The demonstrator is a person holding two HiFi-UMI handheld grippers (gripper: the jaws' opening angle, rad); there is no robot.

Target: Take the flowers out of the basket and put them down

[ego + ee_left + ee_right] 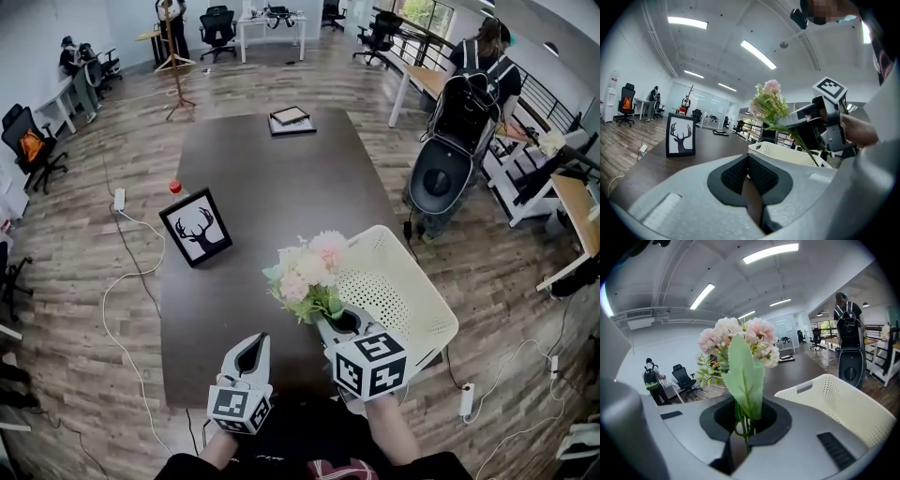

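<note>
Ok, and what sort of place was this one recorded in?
Most likely an open-plan office: black office chairs and white desks stand round the edges, a long dark meeting table fills the middle, and strip lights run along the ceiling.
</note>
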